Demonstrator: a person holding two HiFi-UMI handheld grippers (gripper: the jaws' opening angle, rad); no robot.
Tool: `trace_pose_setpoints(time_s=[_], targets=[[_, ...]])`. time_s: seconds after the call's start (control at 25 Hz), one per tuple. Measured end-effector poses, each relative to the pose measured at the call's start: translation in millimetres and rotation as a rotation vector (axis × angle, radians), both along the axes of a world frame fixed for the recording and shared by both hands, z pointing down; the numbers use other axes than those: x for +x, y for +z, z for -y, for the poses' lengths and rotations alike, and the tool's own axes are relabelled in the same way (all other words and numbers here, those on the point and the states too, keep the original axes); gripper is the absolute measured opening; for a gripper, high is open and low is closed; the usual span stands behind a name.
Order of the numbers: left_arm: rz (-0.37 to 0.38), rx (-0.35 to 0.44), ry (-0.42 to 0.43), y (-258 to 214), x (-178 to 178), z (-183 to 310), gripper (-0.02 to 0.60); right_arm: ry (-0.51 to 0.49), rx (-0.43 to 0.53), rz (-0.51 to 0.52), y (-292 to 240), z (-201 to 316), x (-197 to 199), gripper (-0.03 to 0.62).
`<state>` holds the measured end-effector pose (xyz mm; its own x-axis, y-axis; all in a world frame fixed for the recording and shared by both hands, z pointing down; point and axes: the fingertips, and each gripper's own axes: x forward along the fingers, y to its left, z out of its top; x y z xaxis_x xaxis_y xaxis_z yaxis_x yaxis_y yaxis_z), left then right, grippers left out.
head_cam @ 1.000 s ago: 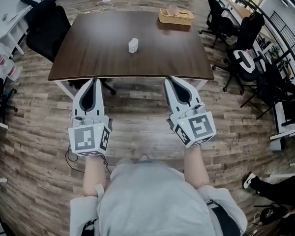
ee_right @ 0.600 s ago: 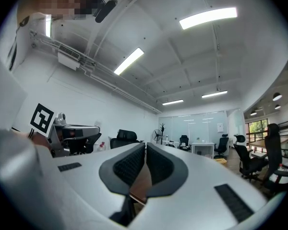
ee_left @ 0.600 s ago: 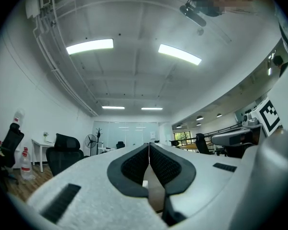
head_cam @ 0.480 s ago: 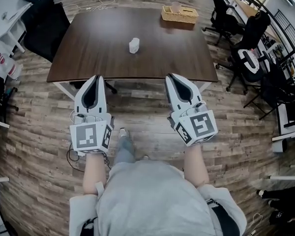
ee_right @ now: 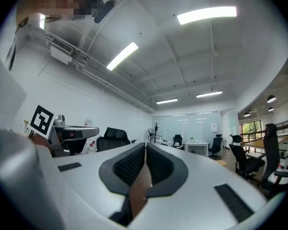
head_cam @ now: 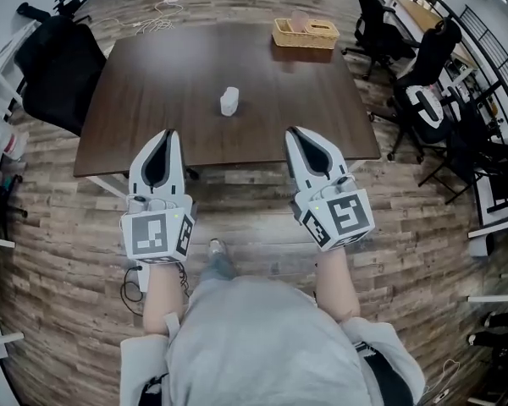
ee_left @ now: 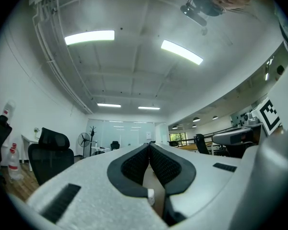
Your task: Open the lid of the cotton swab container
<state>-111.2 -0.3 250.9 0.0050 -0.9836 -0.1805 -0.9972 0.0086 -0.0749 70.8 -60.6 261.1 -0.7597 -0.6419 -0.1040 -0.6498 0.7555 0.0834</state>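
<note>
Held out level and parallel at the table's (head_cam: pixel 135 74) near edge: left gripper (head_cam: pixel 165 135), right gripper (head_cam: pixel 296 134), both jaws pressed together, empty. Cotton swab container (head_cam: pixel 229 101) mid-table, well apart.

Left claw (head_cam: pixel 165 134), right claw (head_cam: pixel 299 131) side by side, tips together, at near edge of dark surface (head_cam: pixel 152 100) — white swab container (head_cam: pixel 229 101) mid-surface, well apart from both; wicker basket (head_cam: pixel 305 32) at far edge.

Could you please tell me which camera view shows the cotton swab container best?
The head view: the cotton swab container stands clear on the dark table. Both gripper views are filled by their own shut fingers; the left shows at most a white speck.
</note>
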Motion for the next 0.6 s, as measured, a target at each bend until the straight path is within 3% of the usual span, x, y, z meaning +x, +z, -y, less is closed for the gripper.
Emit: trace_pose_setpoints(time_s=[0.6], targets=[[0.006, -0.023, 0.123, 4.2, -75.3, 119.1, 0.012, 0.093, -0.011, 0.001, -0.8, 98.2, -73.8, 0.017]])
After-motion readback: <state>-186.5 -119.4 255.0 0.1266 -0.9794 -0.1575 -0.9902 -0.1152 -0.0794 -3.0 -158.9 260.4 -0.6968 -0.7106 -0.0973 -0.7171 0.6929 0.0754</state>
